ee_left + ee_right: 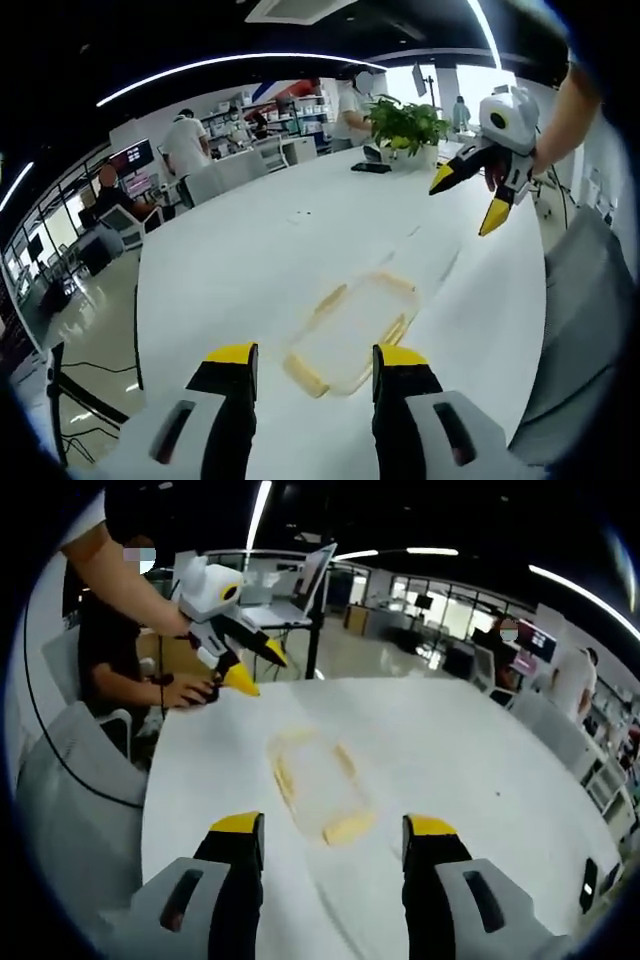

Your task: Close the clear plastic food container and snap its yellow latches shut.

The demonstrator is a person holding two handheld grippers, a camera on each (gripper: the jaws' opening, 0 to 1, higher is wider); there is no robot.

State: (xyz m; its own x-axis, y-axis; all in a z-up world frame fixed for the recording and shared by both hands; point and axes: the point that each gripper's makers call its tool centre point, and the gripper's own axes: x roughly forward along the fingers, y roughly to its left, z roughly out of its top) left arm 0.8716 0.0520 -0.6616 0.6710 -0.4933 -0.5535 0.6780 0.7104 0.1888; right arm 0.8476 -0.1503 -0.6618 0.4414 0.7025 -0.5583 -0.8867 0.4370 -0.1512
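Observation:
A clear plastic food container (352,332) with yellow latches along its sides lies flat on the white table (250,250), its lid on. My left gripper (315,356) stands open just short of its near end, nothing between the jaws. In the right gripper view the same container (312,782) lies ahead of my right gripper (335,828), which is open and empty. Each gripper also appears in the other's view, held up above the table: the right gripper (470,195) and the left gripper (258,667), both with yellow-tipped jaws apart.
A potted plant (408,128) and a dark phone (371,167) sit at the table's far end. A grey chair (70,780) stands beside the table, with a seated person (120,670) whose hand rests on the edge. Several people and desks fill the background.

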